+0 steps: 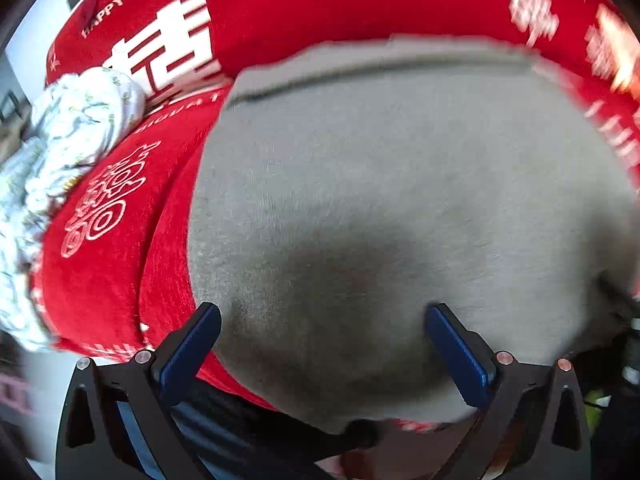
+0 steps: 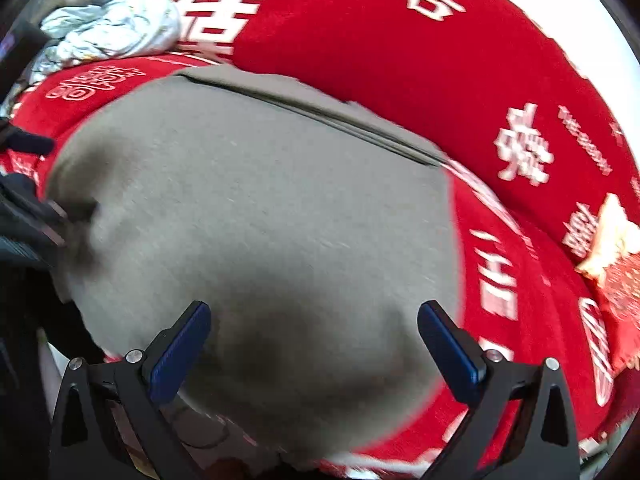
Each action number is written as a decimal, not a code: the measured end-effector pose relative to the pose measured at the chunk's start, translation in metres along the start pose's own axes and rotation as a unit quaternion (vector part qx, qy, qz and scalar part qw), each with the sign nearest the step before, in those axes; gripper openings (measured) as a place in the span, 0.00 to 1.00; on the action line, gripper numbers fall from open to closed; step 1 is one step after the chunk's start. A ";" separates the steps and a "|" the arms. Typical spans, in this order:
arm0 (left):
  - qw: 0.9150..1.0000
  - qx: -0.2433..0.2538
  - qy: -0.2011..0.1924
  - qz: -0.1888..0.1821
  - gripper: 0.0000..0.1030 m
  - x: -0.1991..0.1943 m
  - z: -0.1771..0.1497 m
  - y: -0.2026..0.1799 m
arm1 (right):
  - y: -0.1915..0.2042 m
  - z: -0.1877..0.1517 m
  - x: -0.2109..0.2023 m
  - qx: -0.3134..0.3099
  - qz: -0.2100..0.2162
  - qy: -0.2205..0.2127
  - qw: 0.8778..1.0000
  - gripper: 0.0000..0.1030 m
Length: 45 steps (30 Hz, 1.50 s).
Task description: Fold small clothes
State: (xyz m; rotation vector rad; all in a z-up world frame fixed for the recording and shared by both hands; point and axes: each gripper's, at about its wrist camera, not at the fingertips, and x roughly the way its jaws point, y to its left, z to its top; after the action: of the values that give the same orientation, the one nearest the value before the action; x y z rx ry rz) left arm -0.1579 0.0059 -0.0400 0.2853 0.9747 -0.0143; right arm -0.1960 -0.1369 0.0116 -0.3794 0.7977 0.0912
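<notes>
Left gripper (image 1: 324,316) and right gripper (image 2: 314,314): jaws spread wide, nothing between the pads, each poised over the grey garment (image 1: 400,184) lying flat on the red cloth (image 1: 280,4) directly ahead. Contact between fingertips and fabric cannot be judged; edges are motion-blurred. Right view alone shows the other gripper at the garment's left edge; a crumpled white garment (image 2: 116,20) lies far left.
</notes>
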 end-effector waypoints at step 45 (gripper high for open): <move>0.955 -0.175 0.062 -0.233 0.74 -0.021 -0.032 0.075 | -0.105 -0.027 -0.031 0.237 0.174 0.013 0.956 0.09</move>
State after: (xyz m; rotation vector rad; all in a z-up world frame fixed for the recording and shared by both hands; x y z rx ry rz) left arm -0.1851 0.0832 -0.0220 -0.2776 1.1303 -0.2550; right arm -0.2133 -0.2423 0.0479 0.2189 0.8774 0.2190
